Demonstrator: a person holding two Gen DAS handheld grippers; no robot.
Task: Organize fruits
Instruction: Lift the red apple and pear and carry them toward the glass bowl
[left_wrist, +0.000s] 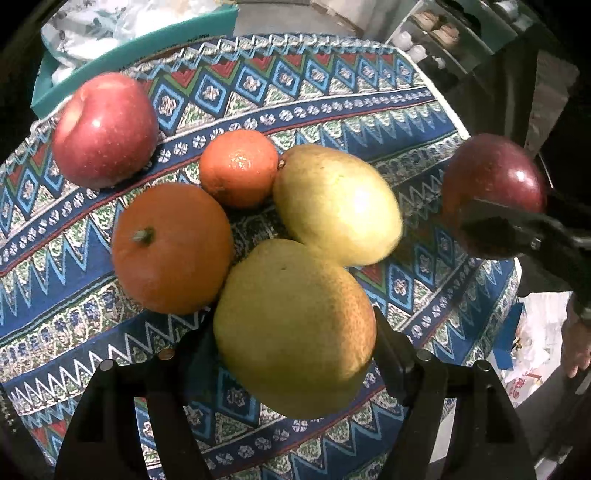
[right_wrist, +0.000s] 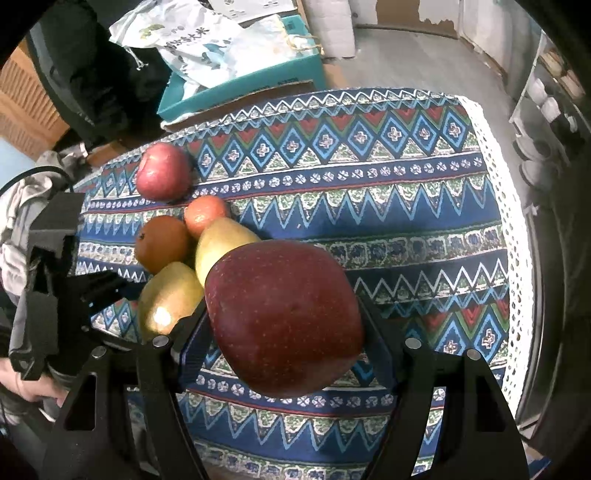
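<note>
Closest to me, the right gripper (right_wrist: 286, 325) has its fingers pressed against both flanks of a dark red apple (right_wrist: 284, 317), carried above the patterned tablecloth (right_wrist: 406, 206) rather than resting on it; I judge it is being brought toward its kind. Beside it, the left gripper (left_wrist: 295, 332) clamps a yellow-green pear (left_wrist: 295, 328) from either side, right up against a second pear (left_wrist: 336, 203), which suggests pears are being paired. Whether the held pear touches the cloth I cannot tell. Just beyond them a large orange (left_wrist: 171, 249) and a smaller orange (left_wrist: 239, 168) sit touching, citrus together. Farther back, alone near the cloth's edge, lies a lighter red apple (left_wrist: 105, 129), the likely partner for the carried one. Behind the table stands a teal box (right_wrist: 236, 88) holding plastic bags (right_wrist: 207, 40).
</note>
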